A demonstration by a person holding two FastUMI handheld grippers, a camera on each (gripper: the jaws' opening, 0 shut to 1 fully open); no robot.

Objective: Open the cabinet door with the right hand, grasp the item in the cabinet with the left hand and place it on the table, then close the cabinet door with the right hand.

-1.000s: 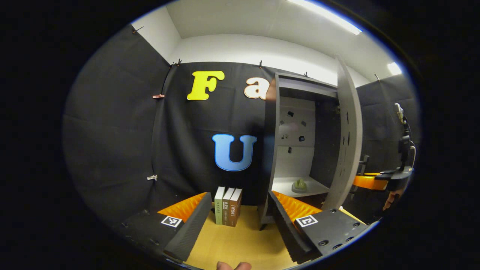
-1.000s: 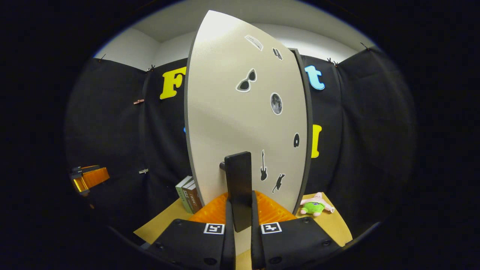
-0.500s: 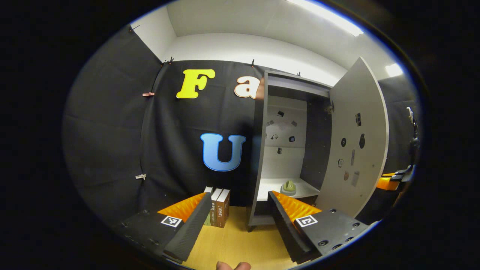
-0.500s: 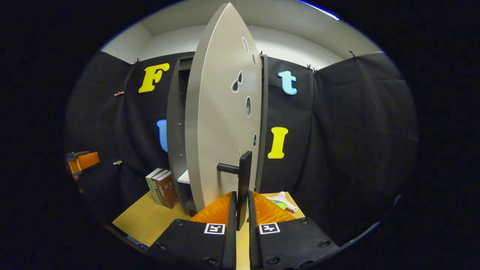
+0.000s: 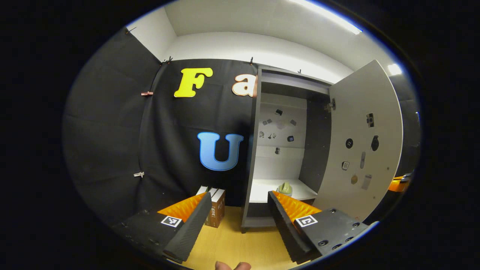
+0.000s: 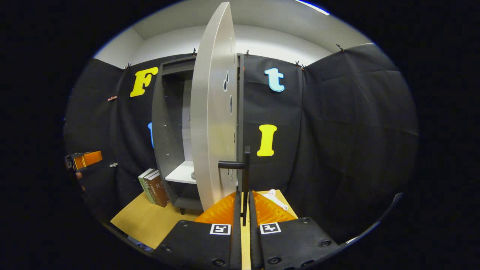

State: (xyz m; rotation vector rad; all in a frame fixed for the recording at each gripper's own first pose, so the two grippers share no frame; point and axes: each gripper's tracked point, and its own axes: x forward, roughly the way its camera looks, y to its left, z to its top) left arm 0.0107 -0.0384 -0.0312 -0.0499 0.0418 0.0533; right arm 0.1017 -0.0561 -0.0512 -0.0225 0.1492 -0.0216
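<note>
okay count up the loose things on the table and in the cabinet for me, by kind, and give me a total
Books, standing beside the cabinet: 3
Green item on the cabinet shelf: 1
Small toy on the table behind the open door: 1
Total: 5

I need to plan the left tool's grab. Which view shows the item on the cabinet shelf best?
The left gripper view: the small green item sits in plain sight on the white shelf, just beyond the open left tool. In the right gripper view the door hides nearly all of it.
</note>
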